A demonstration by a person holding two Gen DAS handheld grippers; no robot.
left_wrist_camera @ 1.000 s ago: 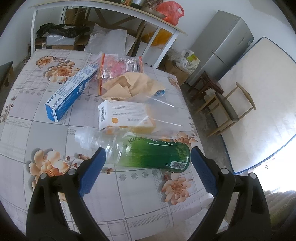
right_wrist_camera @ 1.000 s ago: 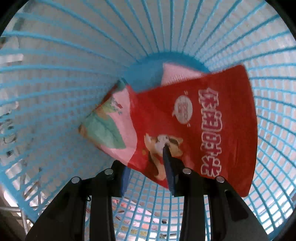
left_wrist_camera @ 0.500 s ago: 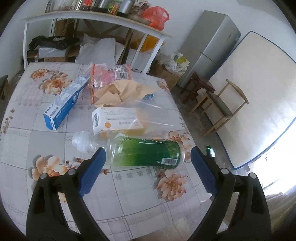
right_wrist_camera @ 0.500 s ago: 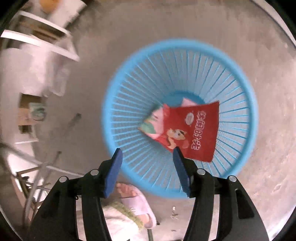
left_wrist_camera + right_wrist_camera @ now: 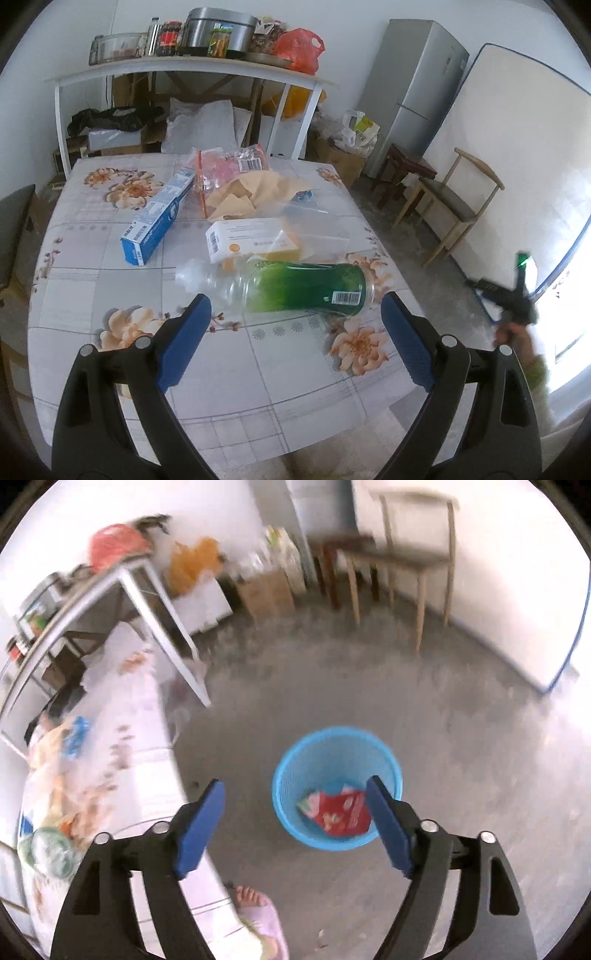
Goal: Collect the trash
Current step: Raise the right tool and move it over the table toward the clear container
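A green-labelled plastic bottle (image 5: pixel 291 286) lies on its side on the flowered table (image 5: pixel 92 229). My left gripper (image 5: pixel 295 317) is open and empty, just short of the bottle. Behind the bottle lie a white and orange box (image 5: pixel 247 240), a blue toothpaste box (image 5: pixel 157 221), tan crumpled paper (image 5: pixel 255 192) and a clear bag with pink contents (image 5: pixel 229 166). My right gripper (image 5: pixel 295 808) is open and empty, high above a blue mesh bin (image 5: pixel 336 786) on the floor. A red snack packet (image 5: pixel 340 810) lies in the bin.
A white shelf table (image 5: pixel 192 70) with jars and a red bag stands behind the table. A grey fridge (image 5: pixel 413 92), a dark stool (image 5: pixel 404 170) and a wooden chair (image 5: pixel 450 199) stand to the right. The table edge (image 5: pixel 155 753) is left of the bin.
My right gripper let go of the red packet in the bin, opened wide and rose well above it. My left gripper drew back a little from the bottle.
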